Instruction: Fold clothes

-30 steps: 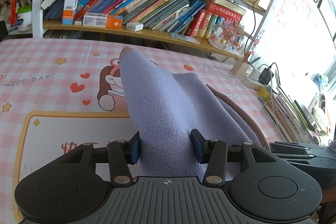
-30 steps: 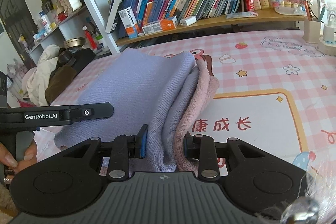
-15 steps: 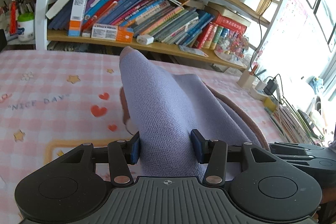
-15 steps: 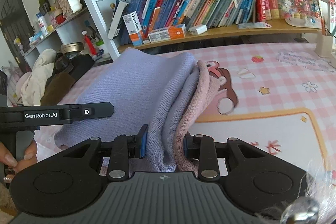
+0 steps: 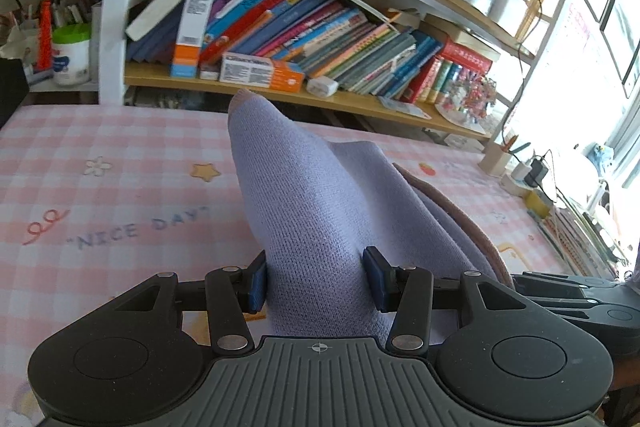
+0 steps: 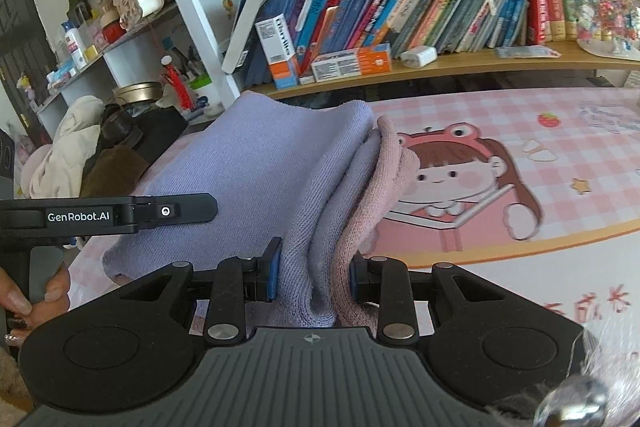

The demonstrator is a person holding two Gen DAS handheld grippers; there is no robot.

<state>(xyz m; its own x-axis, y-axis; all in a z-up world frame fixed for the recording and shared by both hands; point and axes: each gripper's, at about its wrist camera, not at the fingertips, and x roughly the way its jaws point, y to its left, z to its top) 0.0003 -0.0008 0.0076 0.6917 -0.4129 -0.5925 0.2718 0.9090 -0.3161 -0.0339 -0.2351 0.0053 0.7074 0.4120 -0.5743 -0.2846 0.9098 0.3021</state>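
The lavender knit garment [image 5: 312,211] rose from between my left gripper [image 5: 316,281] jaws in the left wrist view, both blue pads pinching its bunched fabric. It stretched away toward the far bookshelf [image 5: 304,27], held above the pink checked table cover [image 5: 100,187], with a dusty-pink layer [image 5: 472,223] showing along its right edge. At the near right I saw the other gripper's black body.

In the right wrist view my right gripper [image 6: 316,277] jaws pinched a thicker bundle, lavender folds on the left and pink ones [image 6: 380,195] on the right. The garment spread left and far over the table edge. The left gripper [image 6: 108,215] sat at the left, a hand [image 6: 36,295] gripping its handle.
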